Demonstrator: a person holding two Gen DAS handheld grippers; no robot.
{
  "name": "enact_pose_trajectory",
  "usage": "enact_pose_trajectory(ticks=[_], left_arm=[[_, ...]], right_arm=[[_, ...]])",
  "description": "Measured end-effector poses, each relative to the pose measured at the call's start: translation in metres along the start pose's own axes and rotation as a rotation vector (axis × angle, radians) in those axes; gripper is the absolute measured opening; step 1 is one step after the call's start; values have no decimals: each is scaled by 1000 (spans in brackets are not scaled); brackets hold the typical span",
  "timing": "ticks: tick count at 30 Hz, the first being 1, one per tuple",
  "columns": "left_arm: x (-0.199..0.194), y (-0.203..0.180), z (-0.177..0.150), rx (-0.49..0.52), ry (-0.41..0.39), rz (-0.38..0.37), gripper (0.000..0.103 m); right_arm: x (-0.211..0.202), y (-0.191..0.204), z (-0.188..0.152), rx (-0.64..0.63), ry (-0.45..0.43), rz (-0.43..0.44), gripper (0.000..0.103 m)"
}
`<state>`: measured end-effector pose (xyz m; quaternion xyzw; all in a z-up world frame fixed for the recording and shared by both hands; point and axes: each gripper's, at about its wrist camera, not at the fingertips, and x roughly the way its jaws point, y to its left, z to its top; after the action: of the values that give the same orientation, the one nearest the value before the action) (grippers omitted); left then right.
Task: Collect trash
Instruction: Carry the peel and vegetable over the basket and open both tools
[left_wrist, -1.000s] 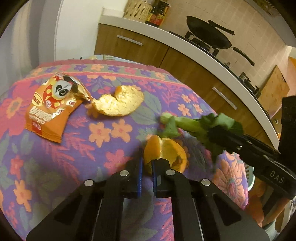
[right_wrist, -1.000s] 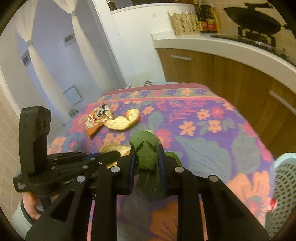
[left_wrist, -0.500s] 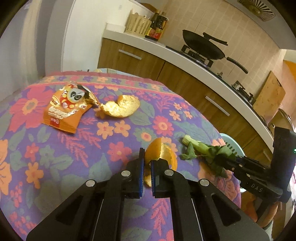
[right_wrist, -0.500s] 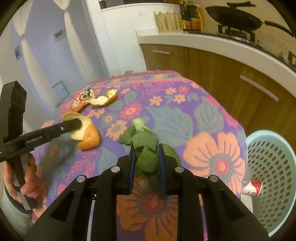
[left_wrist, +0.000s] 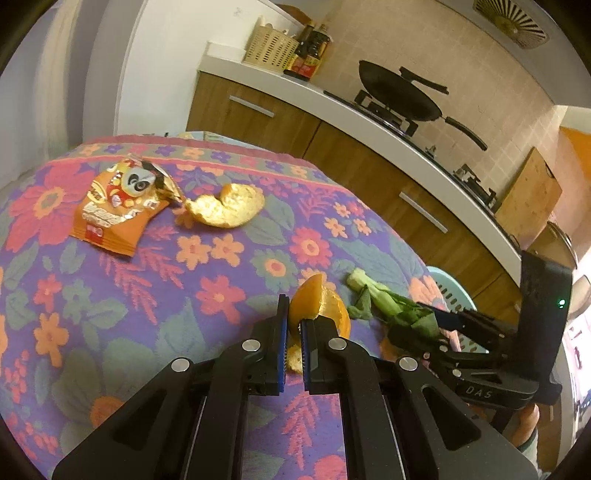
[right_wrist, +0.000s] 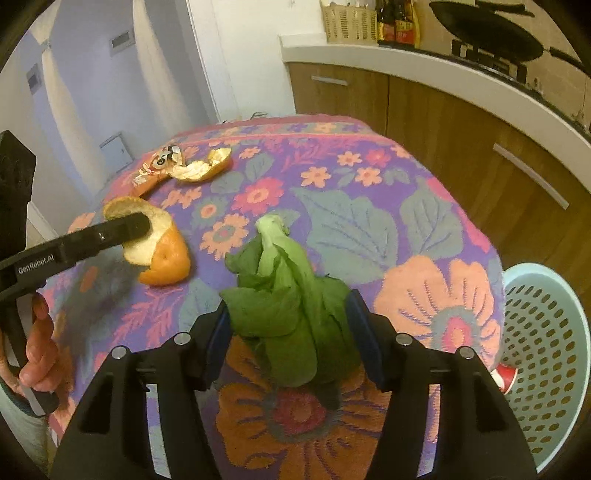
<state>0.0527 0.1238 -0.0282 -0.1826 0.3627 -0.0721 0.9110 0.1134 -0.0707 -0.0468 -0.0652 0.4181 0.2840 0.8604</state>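
A kitchen table under a purple flowered cloth (left_wrist: 207, 266). The left gripper (left_wrist: 291, 341) is clamped on a curled orange peel (left_wrist: 317, 306); the right gripper (right_wrist: 290, 332) stands wider, its jaws either side of a limp green leafy vegetable (right_wrist: 284, 295), so its grip is uncertain. Just beside the table, the pale blue perforated plastic basket (right_wrist: 546, 332) already holds something red and white. An orange snack wrapper (left_wrist: 118, 206) and a second peel (left_wrist: 227, 206) remain to collect.

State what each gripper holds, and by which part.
Left gripper pinches the orange peel by its edge. Right gripper holds the leafy green vegetable by its leaves.
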Motion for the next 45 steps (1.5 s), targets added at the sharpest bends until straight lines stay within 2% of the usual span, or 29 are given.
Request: enact_pose_trajectory(ticks=[1, 3, 7, 10, 16, 19, 22, 27, 31, 35, 37, 40, 41, 45], left_arm=[[1, -2, -1, 2, 1, 0, 4], [2, -5, -2, 4, 4, 0, 4], [8, -17, -3, 12, 19, -29, 4], [12, -33, -2, 37, 18, -40, 4], [27, -70, -1, 100, 37, -78, 4], [37, -93, 0, 138, 51, -96, 4], [50, -120, 2, 188, 75, -112, 4], [68, -162, 3, 254, 99, -150, 4], [84, -197, 1, 301, 112, -185, 4], [105, -228, -3, 335, 142, -203, 4], [115, -240, -4, 350, 155, -205, 4], [128, -253, -6, 366, 174, -210, 4], [133, -257, -7, 369, 180, -210, 4], [149, -266, -12, 368, 211, -216, 4]], right_arm=[[1, 1, -1, -7, 4, -25, 26], [-2, 2, -5, -24, -19, -43, 20], [-10, -5, -12, 4, -51, -66, 19], [-27, -21, -17, 54, -107, -50, 19], [-67, -64, -30, 142, -198, -79, 19], [-88, -86, -41, 182, -254, -119, 19], [-102, -113, -55, 262, -274, -169, 19], [-109, -162, -84, 401, -241, -208, 19], [-105, -195, -103, 498, -195, -187, 20], [-100, -217, -117, 552, -146, -211, 24], [-96, -227, -124, 587, -133, -182, 26], [-94, -242, -135, 630, -124, -142, 37], [-94, -245, -139, 639, -125, -136, 46], [-99, -251, -148, 654, -134, -134, 49]])
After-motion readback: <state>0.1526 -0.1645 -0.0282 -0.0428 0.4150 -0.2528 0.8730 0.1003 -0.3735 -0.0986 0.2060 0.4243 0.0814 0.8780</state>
